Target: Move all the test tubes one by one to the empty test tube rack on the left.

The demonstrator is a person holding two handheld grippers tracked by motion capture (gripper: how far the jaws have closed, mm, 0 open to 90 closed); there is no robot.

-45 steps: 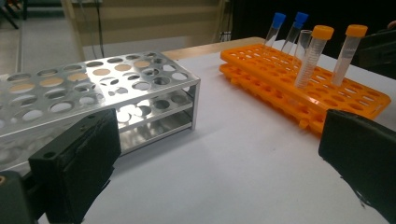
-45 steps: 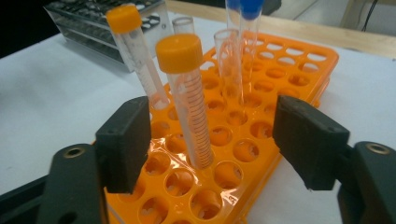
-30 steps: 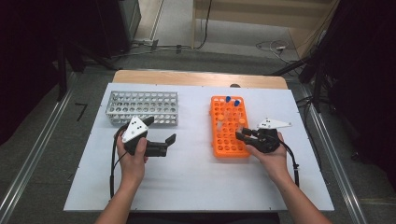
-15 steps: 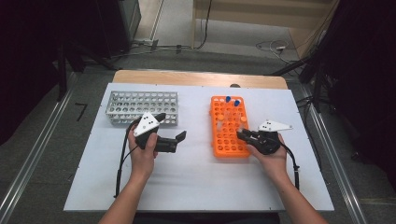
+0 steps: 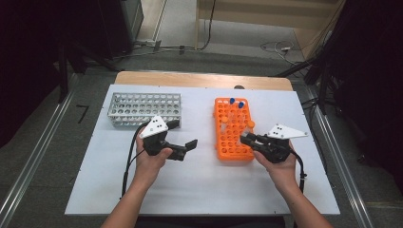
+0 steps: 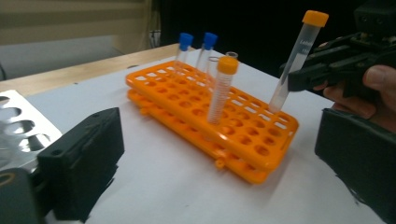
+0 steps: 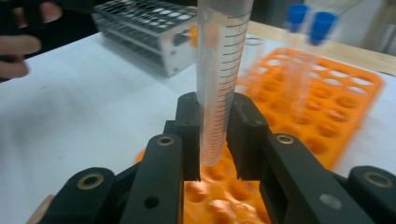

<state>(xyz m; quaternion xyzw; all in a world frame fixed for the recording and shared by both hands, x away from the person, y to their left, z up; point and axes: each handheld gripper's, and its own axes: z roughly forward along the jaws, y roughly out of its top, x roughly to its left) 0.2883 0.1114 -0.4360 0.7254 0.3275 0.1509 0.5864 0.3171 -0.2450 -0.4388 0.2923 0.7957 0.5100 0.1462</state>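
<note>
While the right hand-held gripper (image 7: 215,135) clamps an orange-capped tube (image 6: 294,60) just over the orange rack (image 5: 233,130) on the table (image 5: 190,190), the left hand-held gripper (image 5: 183,137) hangs with jaws apart.

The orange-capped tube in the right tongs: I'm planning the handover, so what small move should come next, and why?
Probably lift it straight up a little more. The right tongs are shut on the orange-capped tube, which leans with its tip at a hole of the orange rack. The left tongs stand open beside the rack; clearing it first avoids dragging it.
</note>
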